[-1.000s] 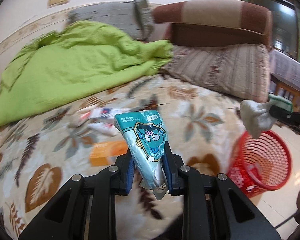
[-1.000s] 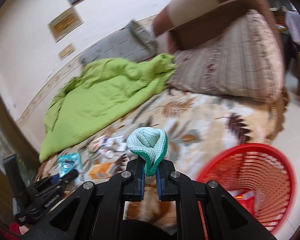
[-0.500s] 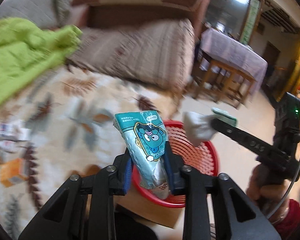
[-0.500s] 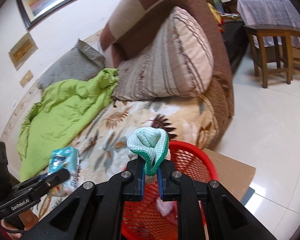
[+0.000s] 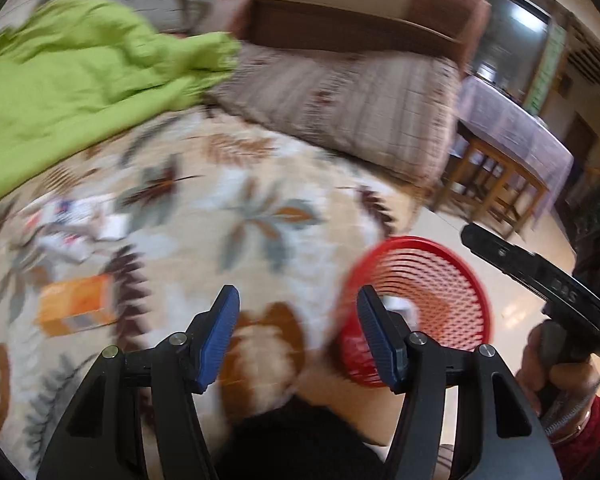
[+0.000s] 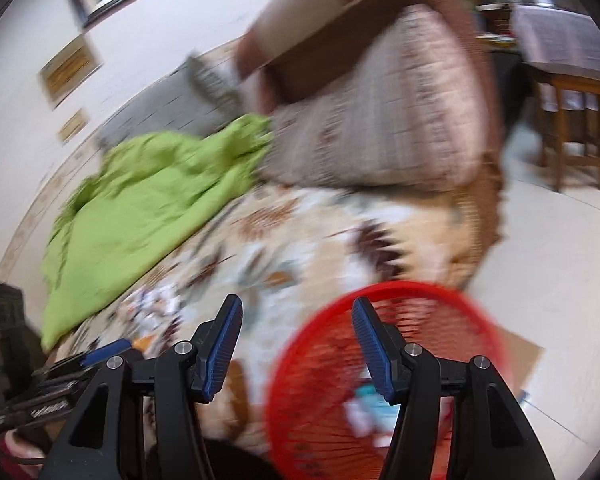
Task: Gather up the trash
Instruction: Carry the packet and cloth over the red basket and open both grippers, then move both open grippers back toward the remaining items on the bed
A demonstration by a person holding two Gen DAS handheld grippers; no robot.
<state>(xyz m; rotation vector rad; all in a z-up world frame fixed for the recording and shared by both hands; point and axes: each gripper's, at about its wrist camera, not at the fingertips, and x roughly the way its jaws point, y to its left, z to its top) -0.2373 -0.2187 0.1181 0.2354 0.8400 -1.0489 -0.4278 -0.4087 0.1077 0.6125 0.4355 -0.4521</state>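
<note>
Holding your left gripper [image 5: 298,320] and right gripper [image 6: 296,322] spread wide and empty, red basket [image 6: 384,296] beside the bed, blurred scraps inside, smeared wrappers [image 5: 70,226] and orange box [image 5: 74,310] on the leaf-print bedspread [image 5: 228,184].

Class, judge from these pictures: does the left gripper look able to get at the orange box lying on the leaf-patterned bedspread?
Probably yes. The left gripper is open and empty, and the orange box lies bare on the bedspread, nothing over it. Blur hides the exact gap.
</note>
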